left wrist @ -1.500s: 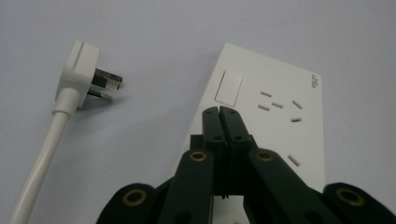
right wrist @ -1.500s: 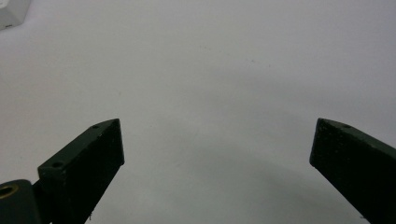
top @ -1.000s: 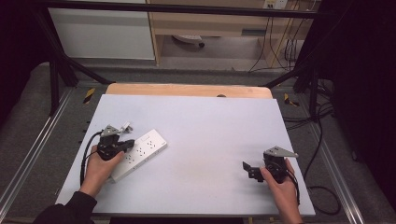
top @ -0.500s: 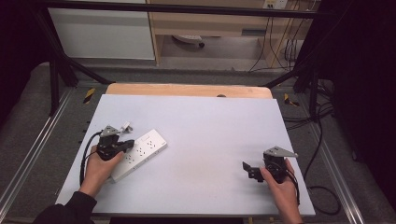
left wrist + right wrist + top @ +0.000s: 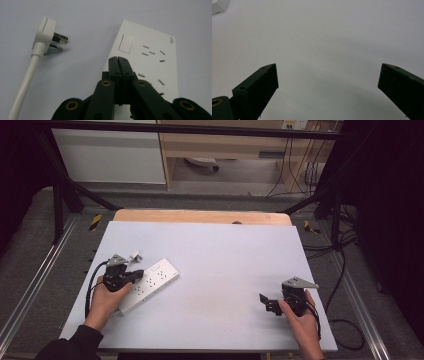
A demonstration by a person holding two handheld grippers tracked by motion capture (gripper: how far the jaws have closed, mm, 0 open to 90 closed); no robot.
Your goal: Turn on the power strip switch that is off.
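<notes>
A white power strip lies slantwise on the left part of the pale table top. Its white plug and cable rest just behind it. In the left gripper view the strip shows its switch and several sockets, with the plug lying on its side to the left, pins toward the strip. My left gripper is shut with nothing between its jaws, and its tips sit over the strip's near end. My right gripper stands open over bare table at the front right, holding nothing.
A wooden strip borders the table's far edge. Metal rails run along both sides. Beyond stand a cabinet and loose cables on the floor. A corner of the power strip shows at the top left of the right gripper view.
</notes>
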